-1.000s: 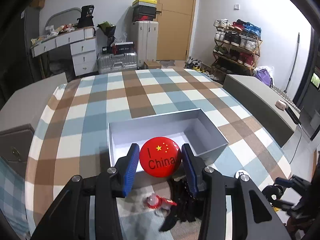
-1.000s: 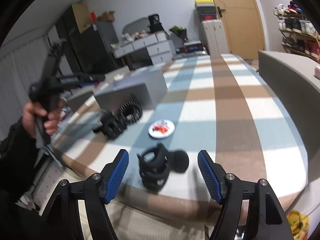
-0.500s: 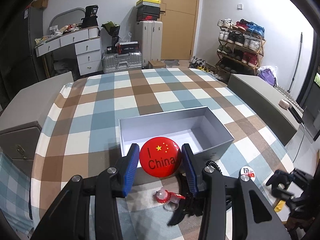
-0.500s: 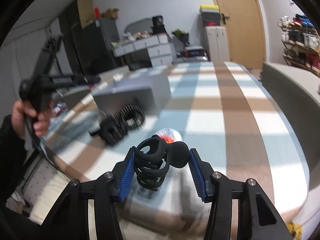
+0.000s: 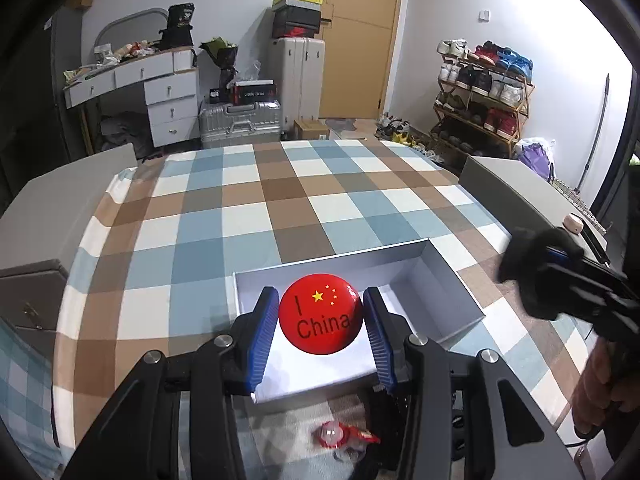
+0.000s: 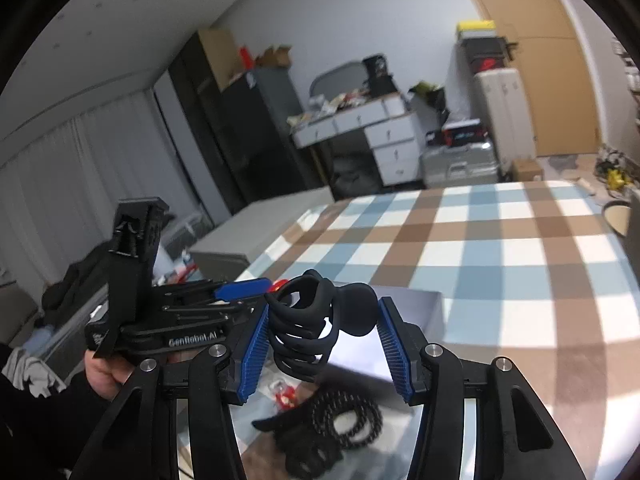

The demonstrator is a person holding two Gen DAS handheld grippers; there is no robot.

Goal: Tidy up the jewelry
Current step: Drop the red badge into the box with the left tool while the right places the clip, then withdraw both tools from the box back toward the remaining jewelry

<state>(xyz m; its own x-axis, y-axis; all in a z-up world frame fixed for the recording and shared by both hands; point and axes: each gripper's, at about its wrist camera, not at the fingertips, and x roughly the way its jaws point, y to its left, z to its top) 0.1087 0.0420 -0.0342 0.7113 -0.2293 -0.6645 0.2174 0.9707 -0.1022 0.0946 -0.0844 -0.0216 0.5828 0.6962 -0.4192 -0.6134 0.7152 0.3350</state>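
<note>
My left fingers (image 5: 321, 322) clamp the red badge (image 5: 320, 318) over the open box (image 5: 448, 280) for dropping; my right fingers (image 6: 322, 330) clamp the black hair claw (image 6: 316, 328), lifted boxward.

Both fisheye views are evenly and fairly brightly lit by soft indoor light, with black vignetting in the corners and straight lines bowing toward the rims, strongest from 7 to 11 o'clock. In the left wrist view the checked blue, brown and white tablecloth (image 5: 248, 216) is sharp, while the black right gripper (image 5: 516, 264) at 3 o'clock is smeared by motion blur. The right wrist view is softer overall: the coiled black beaded bracelet (image 6: 348, 416) at 6 o'clock is blurred, and the tablecloth shows pale glare at 4 o'clock.
</note>
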